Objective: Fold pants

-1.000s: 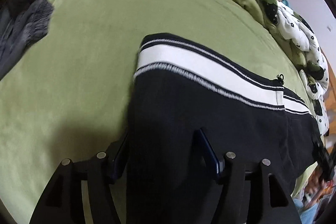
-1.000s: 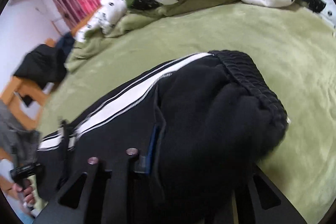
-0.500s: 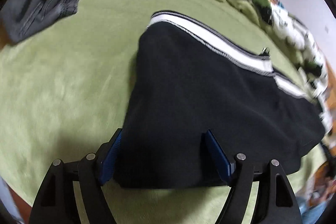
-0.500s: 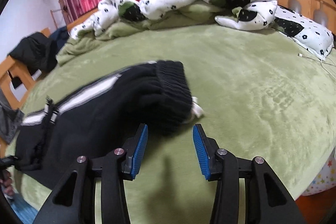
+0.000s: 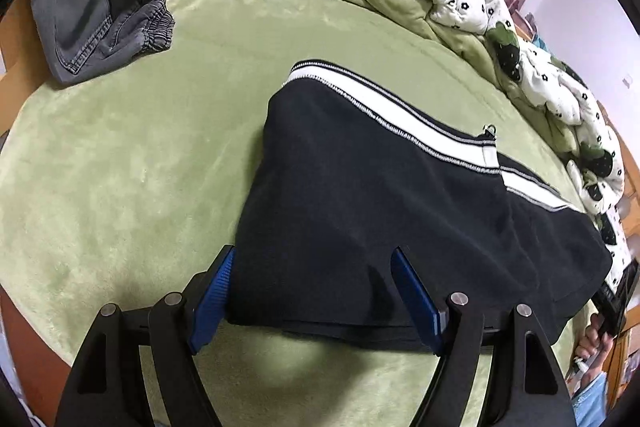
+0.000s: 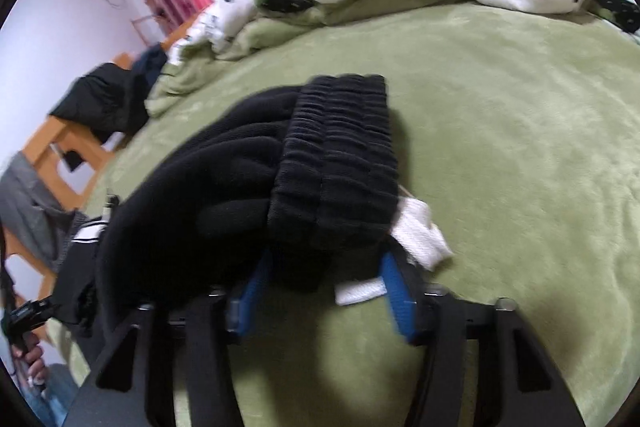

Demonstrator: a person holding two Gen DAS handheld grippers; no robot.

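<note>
Black fleece pants (image 5: 384, 203) with a white side stripe lie mid-frame on the green bed (image 5: 120, 155). Left hand-held gripper (image 5: 316, 299) and right hand-held gripper (image 6: 320, 291) both gape empty; re-grip the ribbed waistband (image 6: 340, 155) squarely before folding.

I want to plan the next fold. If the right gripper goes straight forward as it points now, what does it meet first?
Most likely the ribbed waistband of the black pants. The right gripper is open, with the waistband's near edge and a white drawstring right at its fingertips. Depth is unclear, so it may already touch.
</note>
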